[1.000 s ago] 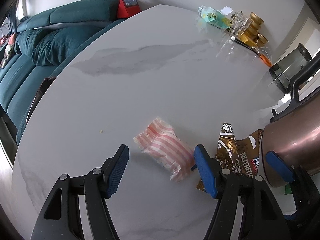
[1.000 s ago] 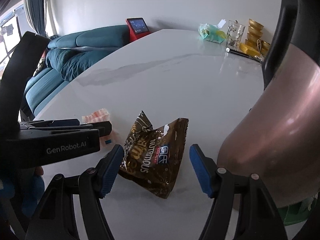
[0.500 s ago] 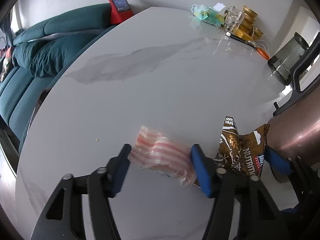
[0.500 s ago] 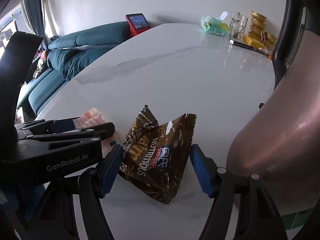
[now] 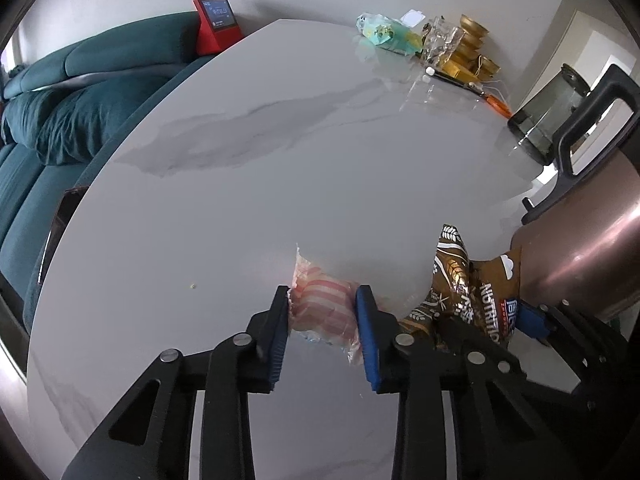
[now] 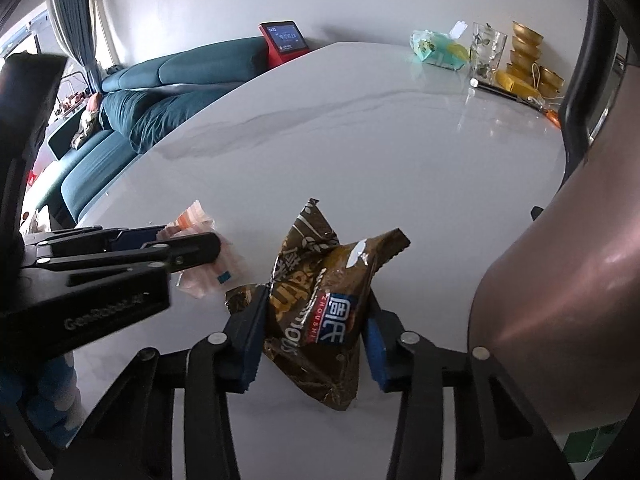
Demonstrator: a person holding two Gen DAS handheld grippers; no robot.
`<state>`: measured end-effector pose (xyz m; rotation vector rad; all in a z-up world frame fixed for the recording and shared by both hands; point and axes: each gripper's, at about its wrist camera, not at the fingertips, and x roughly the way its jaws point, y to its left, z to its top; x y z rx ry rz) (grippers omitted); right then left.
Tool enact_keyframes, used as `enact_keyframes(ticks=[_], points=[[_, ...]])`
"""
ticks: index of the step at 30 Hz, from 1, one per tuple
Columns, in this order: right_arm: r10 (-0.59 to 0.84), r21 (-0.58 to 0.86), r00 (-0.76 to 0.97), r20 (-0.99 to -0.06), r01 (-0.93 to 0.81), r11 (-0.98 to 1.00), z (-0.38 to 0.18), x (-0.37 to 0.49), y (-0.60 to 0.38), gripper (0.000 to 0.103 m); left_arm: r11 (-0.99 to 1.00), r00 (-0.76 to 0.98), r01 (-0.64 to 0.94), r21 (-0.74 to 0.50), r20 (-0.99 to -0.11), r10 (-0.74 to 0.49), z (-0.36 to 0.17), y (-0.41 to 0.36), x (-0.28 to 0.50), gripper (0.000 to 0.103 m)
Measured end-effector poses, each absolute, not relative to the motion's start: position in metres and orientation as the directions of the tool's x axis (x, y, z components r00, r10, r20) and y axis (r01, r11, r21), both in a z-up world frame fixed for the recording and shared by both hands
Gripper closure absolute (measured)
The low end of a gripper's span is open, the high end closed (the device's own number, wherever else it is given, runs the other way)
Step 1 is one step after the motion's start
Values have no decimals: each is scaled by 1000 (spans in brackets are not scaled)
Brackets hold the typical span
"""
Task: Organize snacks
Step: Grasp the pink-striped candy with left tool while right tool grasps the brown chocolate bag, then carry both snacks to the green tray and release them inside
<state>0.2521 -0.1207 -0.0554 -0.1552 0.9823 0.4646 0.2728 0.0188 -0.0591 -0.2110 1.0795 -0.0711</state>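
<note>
Left gripper [image 5: 322, 312]: jaws just closed in, now clamped on pink-striped snack packet [image 5: 322, 310], pads pressed to both sides, wrapper squashed between them. Packet at near part of white marble tabletop [image 5: 280, 168], lower edge seemingly touching the surface; lifted or not, can't tell.

Right gripper [image 6: 316, 332]: jaws also just closed in, now pinching brown snack bag [image 6: 320, 316] w/ blue-red label and "NUTRITIOUS" print. Blue pads touching bag's sides, foil crumpled, top corners sticking up. Bottom tip of bag near or on tabletop, can't tell which.

Seen from the right wrist: left gripper beside the right one, on its left, packets just apart, not touching. Seen from the left wrist: brown bag immediately right of the striped packet, right gripper's blue pad behind it.

Copper-coloured pot [image 6: 560, 288] w/ black handle close on the right, next to brown bag.

Far end of tabletop: teal wrapped pack [image 5: 384, 34], clear glass [image 6: 486, 54], stacked gold bowls [image 6: 528, 60], orange-handled tool [image 5: 496, 102]. Red smart display [image 5: 214, 24] at far left corner. Teal sofa [image 5: 80, 112] beyond left edge. Tiny crumb [image 5: 193, 286] on tabletop left of striped packet.
</note>
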Motion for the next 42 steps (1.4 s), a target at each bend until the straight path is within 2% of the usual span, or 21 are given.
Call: enact_keyframes(ticks=[8, 21, 33, 42], points=[[284, 46, 474, -834, -453, 890, -53, 250, -114, 72, 985, 479, -28, -173, -867, -138, -54, 23, 267, 78], [349, 76, 480, -805, -500, 863, -16, 216, -112, 73, 992, 540, -16, -126, -836, -98, -21, 49, 232, 79], [425, 115, 415, -805, -593, 797, 16, 122, -130, 73, 995, 533, 37, -92, -841, -98, 8, 48, 162, 79], [404, 141, 375, -834, -563, 814, 12, 47, -181, 73, 979, 476, 187, -80, -865, -162, 12, -8, 116, 79]])
